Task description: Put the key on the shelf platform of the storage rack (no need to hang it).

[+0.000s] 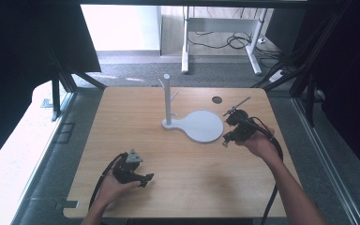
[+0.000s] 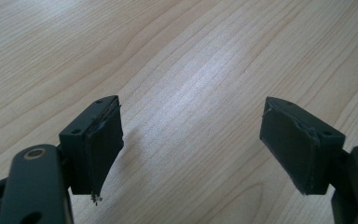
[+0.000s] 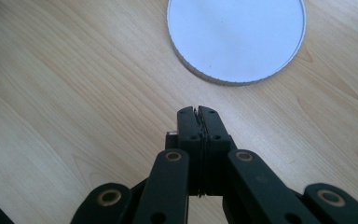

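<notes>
A white stand rests on the wooden table (image 1: 136, 117): an upright post (image 1: 167, 98) with short pegs, joined to a flat round disc (image 1: 201, 125). My right gripper (image 1: 227, 138) sits just right of the disc, held in a hand. In the right gripper view its jaws (image 3: 198, 111) are shut with nothing between them, and the disc (image 3: 235, 39) lies just ahead of the tips. My left gripper (image 1: 145, 178) is held low near the front left of the table. In the left gripper view it (image 2: 191, 107) stands wide open over bare wood.
A small dark round hole (image 1: 217, 99) marks the table's back right. Dark frame struts (image 1: 56, 93) flank both sides of the table. Behind it, desk legs and loose cables (image 1: 234, 42) lie on the grey floor.
</notes>
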